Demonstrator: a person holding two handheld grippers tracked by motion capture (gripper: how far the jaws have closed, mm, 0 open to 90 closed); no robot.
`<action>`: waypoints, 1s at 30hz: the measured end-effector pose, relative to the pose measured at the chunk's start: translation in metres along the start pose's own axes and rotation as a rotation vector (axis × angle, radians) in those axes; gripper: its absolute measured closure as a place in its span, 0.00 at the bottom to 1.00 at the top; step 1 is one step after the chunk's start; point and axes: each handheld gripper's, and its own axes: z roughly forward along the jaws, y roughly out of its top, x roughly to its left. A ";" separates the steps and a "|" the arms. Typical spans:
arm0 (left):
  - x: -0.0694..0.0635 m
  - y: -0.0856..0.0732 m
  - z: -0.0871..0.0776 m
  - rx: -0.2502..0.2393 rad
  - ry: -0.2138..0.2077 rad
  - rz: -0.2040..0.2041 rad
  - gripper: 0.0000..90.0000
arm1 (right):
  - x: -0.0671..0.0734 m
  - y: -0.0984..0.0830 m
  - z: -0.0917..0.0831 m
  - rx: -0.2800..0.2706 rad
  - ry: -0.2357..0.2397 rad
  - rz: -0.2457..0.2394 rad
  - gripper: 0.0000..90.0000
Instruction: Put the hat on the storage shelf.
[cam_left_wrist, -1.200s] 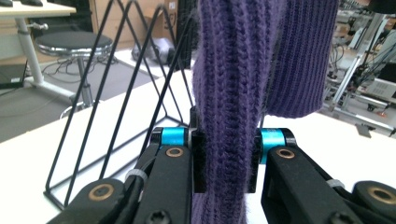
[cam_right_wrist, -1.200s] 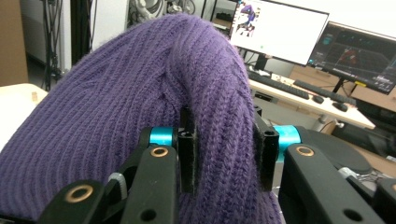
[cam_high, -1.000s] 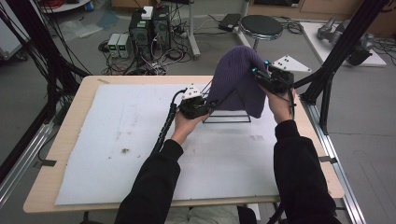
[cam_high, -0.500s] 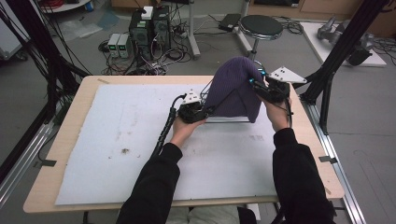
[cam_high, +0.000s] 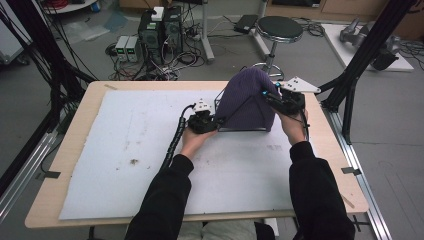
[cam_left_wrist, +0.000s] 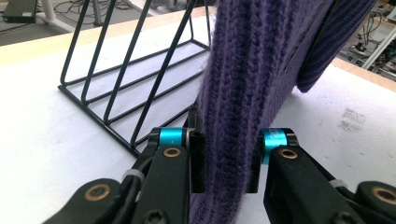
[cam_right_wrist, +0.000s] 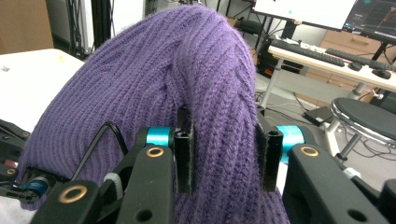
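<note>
While both tongs (cam_left_wrist: 224, 163) (cam_right_wrist: 224, 154) pinch the purple knit hat (cam_high: 247, 102), it hides most of the wire rack (cam_left_wrist: 126, 88).

1. Honestly, no text, label, brand or number is readable anywhere in these shots.
2. The monitor (cam_right_wrist: 308, 10) in the right gripper view has stuff on screen, but it's way too small and blurry to make out.
3. The grey boxes (cam_high: 127, 48) on the floor show no legible markings either.
</note>
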 end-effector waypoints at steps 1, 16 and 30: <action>0.000 0.000 0.000 -0.004 -0.001 0.000 0.86 | 0.000 0.000 0.000 -0.002 0.001 0.009 0.72; -0.010 0.014 -0.011 -0.052 0.015 -0.022 0.47 | -0.010 0.002 -0.012 -0.017 -0.054 0.119 0.20; -0.022 0.036 -0.042 -0.181 0.045 0.016 0.37 | -0.011 0.019 -0.033 -0.034 -0.128 0.182 0.13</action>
